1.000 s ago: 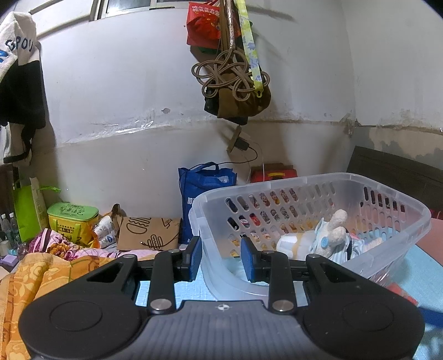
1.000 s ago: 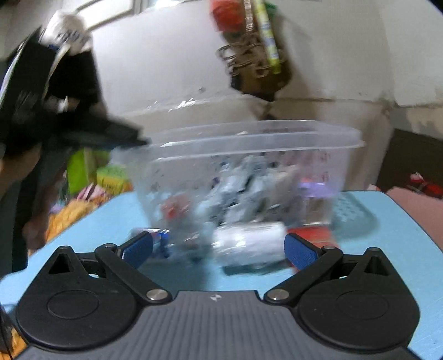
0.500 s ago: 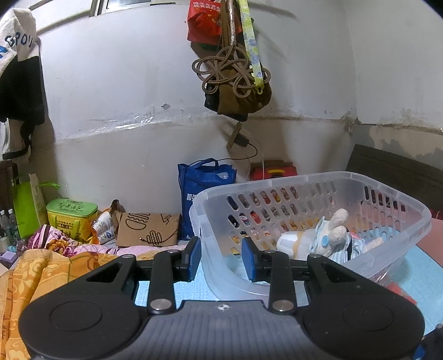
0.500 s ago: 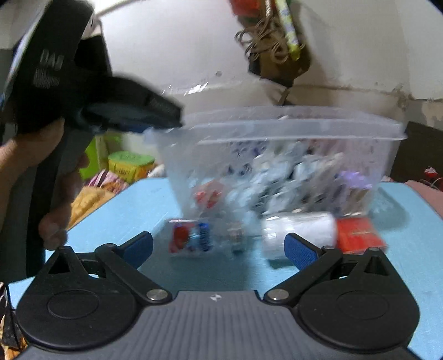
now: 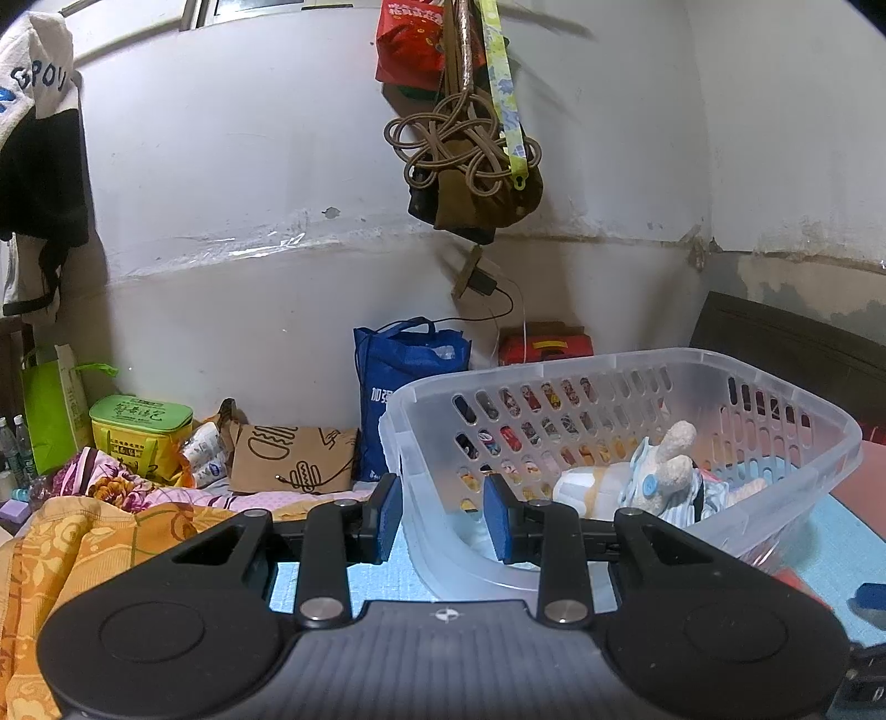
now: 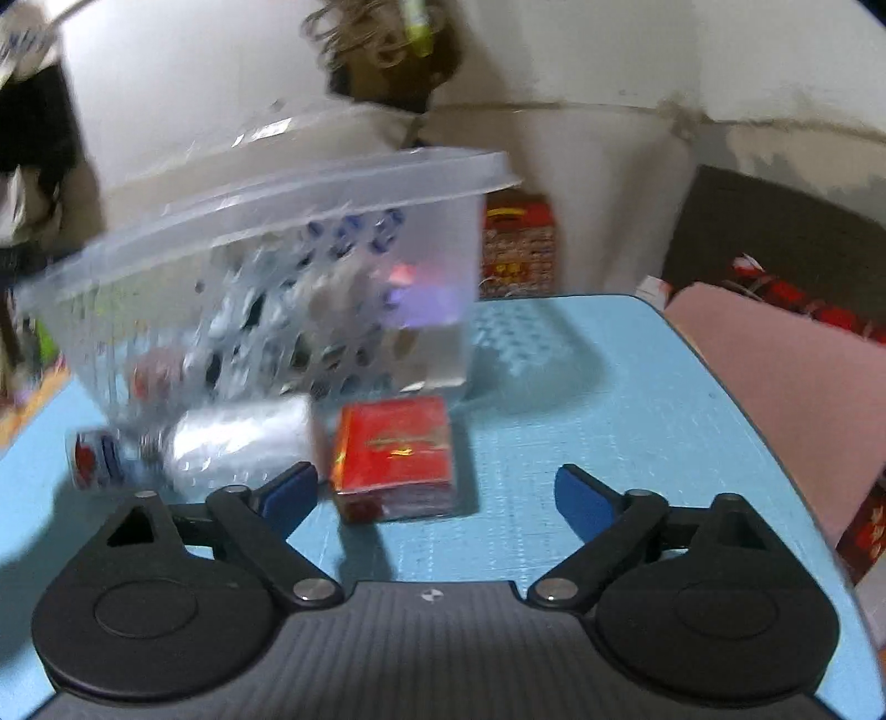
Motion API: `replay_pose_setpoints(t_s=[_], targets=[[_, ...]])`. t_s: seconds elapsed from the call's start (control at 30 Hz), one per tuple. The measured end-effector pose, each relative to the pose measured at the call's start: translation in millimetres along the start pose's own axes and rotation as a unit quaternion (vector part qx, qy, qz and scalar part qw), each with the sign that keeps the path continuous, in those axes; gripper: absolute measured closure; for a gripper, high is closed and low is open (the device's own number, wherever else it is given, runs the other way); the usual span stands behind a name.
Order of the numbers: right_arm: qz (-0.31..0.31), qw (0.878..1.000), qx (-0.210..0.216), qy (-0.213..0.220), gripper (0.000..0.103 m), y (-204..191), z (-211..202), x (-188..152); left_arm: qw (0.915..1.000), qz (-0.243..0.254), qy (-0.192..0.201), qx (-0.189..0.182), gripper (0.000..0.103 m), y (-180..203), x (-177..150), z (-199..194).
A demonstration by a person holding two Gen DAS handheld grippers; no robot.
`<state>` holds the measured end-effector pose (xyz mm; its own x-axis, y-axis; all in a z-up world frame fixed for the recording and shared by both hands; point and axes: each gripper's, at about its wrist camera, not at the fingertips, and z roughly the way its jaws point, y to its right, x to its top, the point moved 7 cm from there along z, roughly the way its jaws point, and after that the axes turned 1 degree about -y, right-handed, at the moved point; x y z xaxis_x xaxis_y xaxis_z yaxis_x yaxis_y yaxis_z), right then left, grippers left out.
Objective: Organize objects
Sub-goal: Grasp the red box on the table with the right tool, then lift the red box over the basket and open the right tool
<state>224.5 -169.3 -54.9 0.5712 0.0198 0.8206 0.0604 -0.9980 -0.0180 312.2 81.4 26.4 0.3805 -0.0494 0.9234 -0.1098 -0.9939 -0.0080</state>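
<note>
Pinching the near wall of the clear basket (image 5: 620,387) to steady it on the blue desk (image 6: 609,387), the left gripper (image 5: 441,518) leaves the right gripper (image 6: 434,490), fingers apart and closing, lined up on the red box (image 6: 396,454) just outside it.

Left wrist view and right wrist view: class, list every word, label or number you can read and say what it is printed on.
"GPOU" in part, on the white garment hanging top left.
"加强" on the blue bag; the rest is hidden.
Green tin lid: characters too small to read.
Red bag on the wall: print too small.
Red box on the mat: gold print blurred.
</note>
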Motion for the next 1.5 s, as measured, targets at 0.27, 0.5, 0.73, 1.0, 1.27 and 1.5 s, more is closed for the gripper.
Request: replay_pose_setpoints(t_s=[0.27,0.5,0.73,1.0,1.27,1.5], targets=[[-0.053,0.998,0.020,-0.031,0.026,-19,10,-1,1.0000,0.000,-0.001,0.001,0.067,0,0,1],[-0.014,1.000,0.020,0.011,0.051,-5,-3,-2,1.0000,0.002,-0.001,-0.003,0.067,1,0,0],[-0.012,0.997,0.004,0.081,0.051,-9,-21,2,1.0000,-0.003,0.003,-0.005,0.066,0,-2,-1],[-0.018,0.991,0.012,0.132,0.051,-11,-35,6,0.9999,-0.007,0.007,-0.010,0.066,-2,-1,1],[-0.012,0.982,0.041,0.182,0.051,-18,-79,28,0.9998,-0.009,0.011,-0.011,0.065,-3,-2,3],[-0.049,0.976,0.081,0.197,0.051,-54,-92,102,0.9999,-0.010,0.008,-0.012,0.065,-2,-3,2]])
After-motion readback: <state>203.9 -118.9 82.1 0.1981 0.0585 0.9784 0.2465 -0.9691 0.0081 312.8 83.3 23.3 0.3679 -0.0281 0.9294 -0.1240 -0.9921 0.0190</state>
